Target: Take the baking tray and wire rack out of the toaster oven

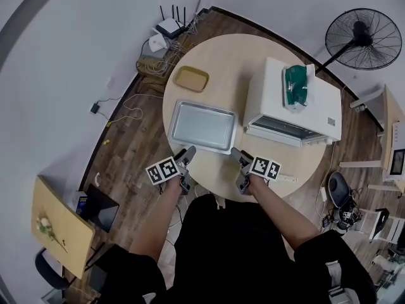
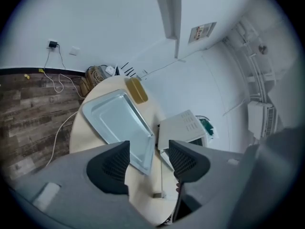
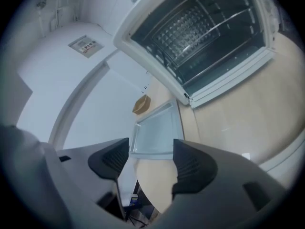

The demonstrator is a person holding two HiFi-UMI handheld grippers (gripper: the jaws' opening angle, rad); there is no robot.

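Note:
The silver baking tray lies empty on the round table, left of the white toaster oven. The oven's door hangs open toward me. In the right gripper view the wire rack sits inside the oven, and the tray lies beyond the jaws. My left gripper hovers open over the tray's near edge with nothing in it; the tray lies ahead of it. My right gripper is open and empty near the table's front edge.
A yellow dish lies behind the tray. A green object rests on the oven's top. A standing fan is at the back right, a router and cables lie on the floor behind the table.

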